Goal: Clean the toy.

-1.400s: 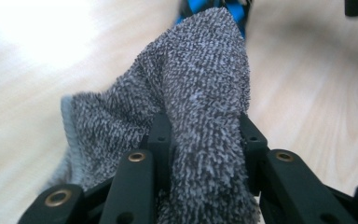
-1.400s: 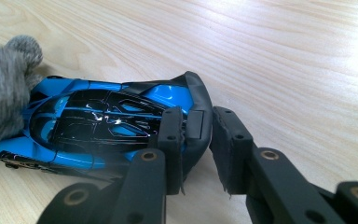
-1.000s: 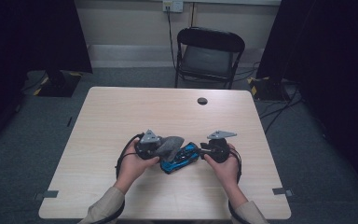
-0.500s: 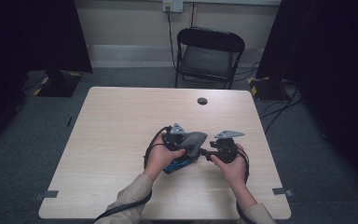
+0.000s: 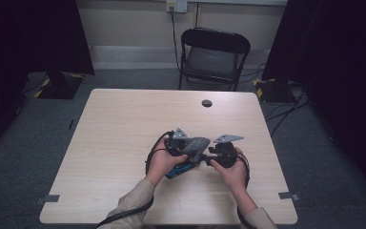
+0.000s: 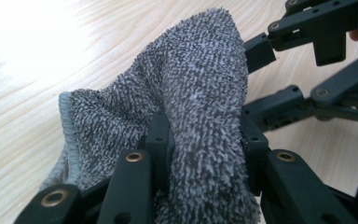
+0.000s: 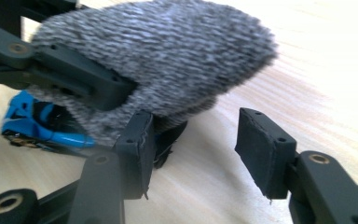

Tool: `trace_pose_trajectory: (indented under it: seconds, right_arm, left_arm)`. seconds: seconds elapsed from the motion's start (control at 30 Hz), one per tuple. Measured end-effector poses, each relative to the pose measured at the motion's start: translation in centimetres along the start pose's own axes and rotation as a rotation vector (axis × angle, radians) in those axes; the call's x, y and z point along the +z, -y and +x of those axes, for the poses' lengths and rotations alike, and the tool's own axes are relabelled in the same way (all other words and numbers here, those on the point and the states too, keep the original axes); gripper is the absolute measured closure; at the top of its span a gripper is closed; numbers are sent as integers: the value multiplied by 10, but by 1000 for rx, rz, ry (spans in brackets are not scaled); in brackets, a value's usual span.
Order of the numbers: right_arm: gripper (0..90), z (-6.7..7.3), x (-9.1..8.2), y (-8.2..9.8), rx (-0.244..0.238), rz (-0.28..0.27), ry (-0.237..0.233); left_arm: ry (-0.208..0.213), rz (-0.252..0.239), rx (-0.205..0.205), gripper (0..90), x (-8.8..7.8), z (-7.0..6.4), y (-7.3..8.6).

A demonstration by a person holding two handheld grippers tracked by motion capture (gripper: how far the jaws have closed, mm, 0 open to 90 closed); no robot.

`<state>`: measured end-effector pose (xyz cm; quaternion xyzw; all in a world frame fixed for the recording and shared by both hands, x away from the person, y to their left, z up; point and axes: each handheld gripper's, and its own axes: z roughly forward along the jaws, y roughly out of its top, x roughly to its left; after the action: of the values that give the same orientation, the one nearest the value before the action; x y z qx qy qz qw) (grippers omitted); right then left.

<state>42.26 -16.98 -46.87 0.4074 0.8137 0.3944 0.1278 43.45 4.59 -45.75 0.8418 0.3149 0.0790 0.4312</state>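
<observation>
A grey terry cloth [image 6: 200, 79] is pinched between the jaws of my left gripper [image 6: 205, 135], which is shut on it. In the high view the left gripper [image 5: 190, 149] holds the cloth [image 5: 198, 145] just above the middle of the table, over the right end of a blue toy car [image 5: 180, 170]. My right gripper [image 5: 209, 157] faces it from the right. In the right gripper view my right gripper [image 7: 198, 135] is open; its left fingertip [image 7: 137, 140] is at the cloth's [image 7: 168, 51] lower edge. The blue car [image 7: 32, 123] lies on the table under the cloth, partly hidden.
The light wooden table [image 5: 124, 124] has bare room on its left and far side. A small black round disc [image 5: 207, 103] lies near the far edge. A black folding chair [image 5: 214, 52] stands behind the table. Cables trail from both grippers toward the person.
My left gripper has carried the cloth to the right, over the blue car and up to the right gripper. The right gripper has shifted slightly right.
</observation>
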Motion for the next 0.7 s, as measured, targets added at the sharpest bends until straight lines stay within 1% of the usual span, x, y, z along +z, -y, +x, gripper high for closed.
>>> trace_pose_trajectory:
  seconds: [0.17,0.23,0.27,0.37,0.4,0.43,0.47,0.6,0.63,0.7]
  right_arm:
    - [481,2,1,-2,-10,4,18]
    - [481,1,2,-2,-6,-1,21]
    - [481,1,2,-2,-6,-1,21]
    - [482,2,4,-2,-6,-3,23]
    - [485,3,4,-3,-10,1,22]
    - [485,5,5,-4,-30,5,21]
    - [485,7,5,-5,-38,9,21]
    - [493,8,7,-7,-51,14,32]
    - [494,8,7,-7,-51,15,34]
    - [499,9,8,-8,-54,16,43]
  left_arm:
    - [-10,-2,-12,650,-13,5,8]
    - [-14,1,-8,650,-22,6,14]
    - [-14,1,-8,650,-22,6,14]
    - [-11,10,6,650,-31,5,21]
    - [-11,10,9,649,-34,4,23]
    - [-15,13,12,646,-38,4,26]
    - [-14,12,17,644,-40,3,29]
    - [-4,3,12,643,-50,2,42]
    - [-9,5,18,643,-52,3,44]
    - [-9,0,12,643,-56,3,49]
